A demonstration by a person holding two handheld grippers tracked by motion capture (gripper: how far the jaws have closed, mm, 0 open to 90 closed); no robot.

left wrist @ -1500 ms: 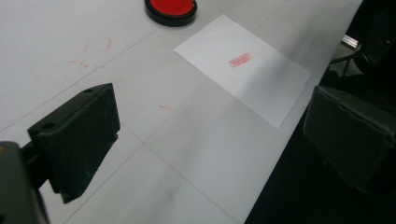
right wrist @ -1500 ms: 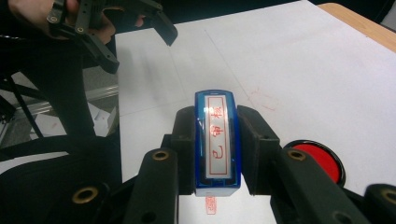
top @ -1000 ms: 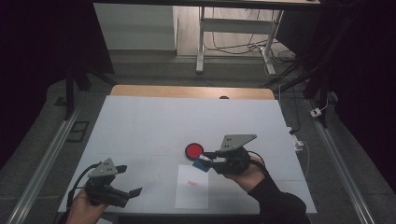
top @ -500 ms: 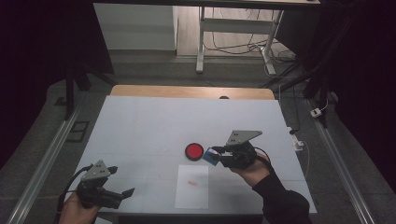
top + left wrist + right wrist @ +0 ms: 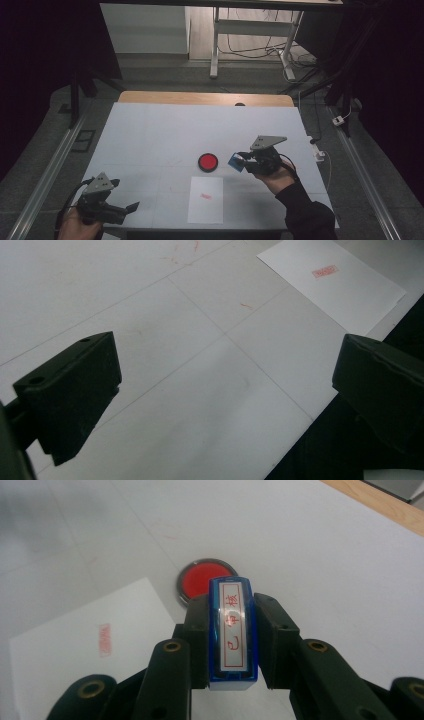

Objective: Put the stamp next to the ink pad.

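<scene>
Blue stamp (image 5: 231, 630) clamped in right gripper (image 5: 231, 639), long axis toward red ink pad (image 5: 206, 579).

Right tool (image 5: 241, 161) grips blue stamp (image 5: 235, 162) beside red ink pad (image 5: 207, 161).

Around the ink pad (image 5: 208, 161), bare table (image 5: 150, 130) lies open left and beyond; paper (image 5: 206, 199) lies flat just nearside; right gripper (image 5: 239, 161) with stamp (image 5: 235, 162) crowds its right.
</scene>
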